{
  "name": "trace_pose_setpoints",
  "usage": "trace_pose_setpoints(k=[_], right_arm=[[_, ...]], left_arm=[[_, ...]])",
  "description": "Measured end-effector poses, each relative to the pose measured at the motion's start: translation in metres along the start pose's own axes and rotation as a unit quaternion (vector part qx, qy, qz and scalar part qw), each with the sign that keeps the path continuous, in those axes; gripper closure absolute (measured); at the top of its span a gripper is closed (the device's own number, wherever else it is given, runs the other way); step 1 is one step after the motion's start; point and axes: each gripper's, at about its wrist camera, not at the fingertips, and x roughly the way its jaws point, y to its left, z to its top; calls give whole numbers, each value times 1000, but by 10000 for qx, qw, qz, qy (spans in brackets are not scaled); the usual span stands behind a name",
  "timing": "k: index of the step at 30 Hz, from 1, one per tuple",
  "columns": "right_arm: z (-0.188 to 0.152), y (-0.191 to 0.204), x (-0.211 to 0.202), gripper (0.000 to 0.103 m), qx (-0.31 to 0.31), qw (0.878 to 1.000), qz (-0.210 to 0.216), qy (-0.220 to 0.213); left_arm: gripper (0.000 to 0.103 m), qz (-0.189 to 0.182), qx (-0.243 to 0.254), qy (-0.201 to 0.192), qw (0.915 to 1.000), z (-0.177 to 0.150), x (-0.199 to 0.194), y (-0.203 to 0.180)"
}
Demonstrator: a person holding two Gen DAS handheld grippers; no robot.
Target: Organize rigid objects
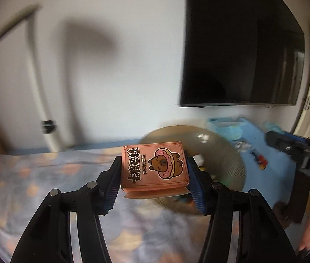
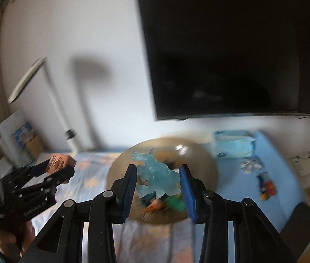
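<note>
Aloft, left hand-held gripper (image 1: 154,171) pinching orange card box (image 1: 154,166), right hand-held gripper (image 2: 158,183) pinching translucent blue figure (image 2: 158,174), above bowl (image 2: 207,164)

Clamped orange box (image 1: 154,166), translucent-blue figurine (image 2: 158,175)

Both my tools are up off the bed (image 1: 45,186) w/ open air below. Left tool (image 1: 154,171) has a box (image 1: 155,164) filling its gap; right tool (image 2: 158,182) has a figure (image 2: 157,173) filling its gap. Bowl (image 2: 201,164) sits dead ahead, partly full of small stuff. Bed left of bowl is free. Blue mat (image 2: 286,171) to the right has scattered bits. TV (image 2: 231,54) and wall block behind.
</note>
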Motion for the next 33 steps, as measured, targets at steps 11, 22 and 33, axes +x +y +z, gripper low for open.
trace_pose_setpoints(k=[11,22,33], right_arm=[[-6,-60,73,64,610,9942,-440,771],[-12,-55,76,43,630,9928,-490,891],[-20,43,24,43,-10,9965,275,795]], left_arm=[[49,-234,-121,659,9975,-30,79,-23],[24,48,-399,221,9989,-27,31,22],[24,746,-981,-128,9923,-60,-83,104]])
